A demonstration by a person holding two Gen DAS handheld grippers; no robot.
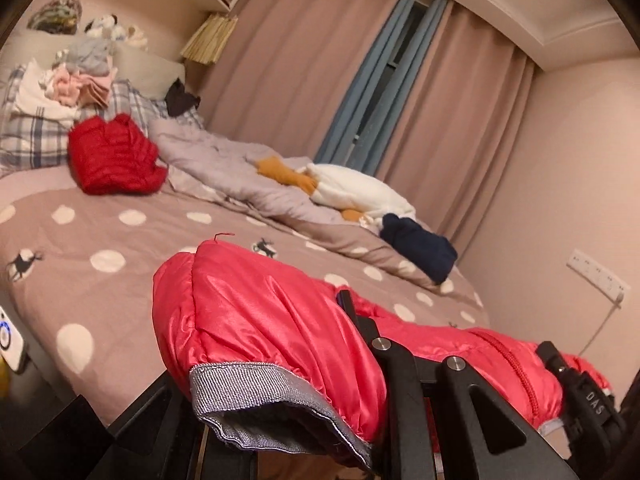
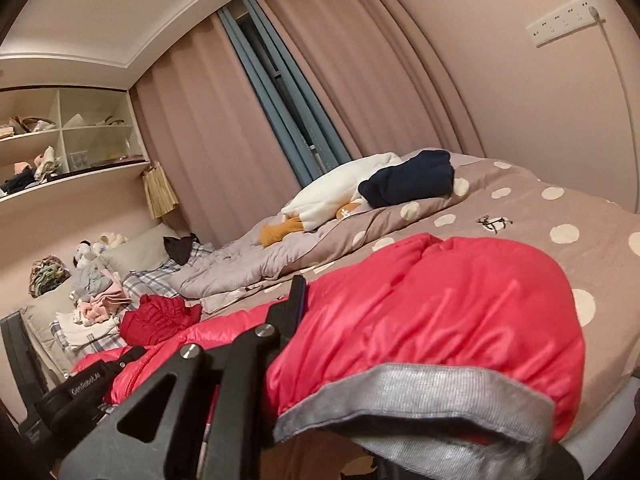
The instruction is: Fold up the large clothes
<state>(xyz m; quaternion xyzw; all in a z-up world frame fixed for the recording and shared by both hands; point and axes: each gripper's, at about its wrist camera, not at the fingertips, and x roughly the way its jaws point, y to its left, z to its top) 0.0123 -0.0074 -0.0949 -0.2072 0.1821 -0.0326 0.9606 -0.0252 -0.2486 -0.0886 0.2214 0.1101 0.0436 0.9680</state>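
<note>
Pink puffer jacket (image 1: 280, 320) held up above the near edge of the bed (image 1: 120, 248), stretched between both grippers. Left gripper (image 1: 348, 304) clamped on the jacket fabric, sleeve with grey cuff (image 1: 256, 396) draped over its left side. Right gripper (image 2: 298, 292) likewise pinched shut on the jacket, the other grey cuff (image 2: 420, 396) hanging at its right. Each view shows the other gripper at the jacket's far end. On the bed further back: folded red jacket (image 1: 112, 156), navy garment (image 1: 420, 248), white plush toy (image 1: 360, 192), clothes pile (image 1: 76, 80) on plaid pillow. Curtains (image 1: 300, 60) behind
</note>
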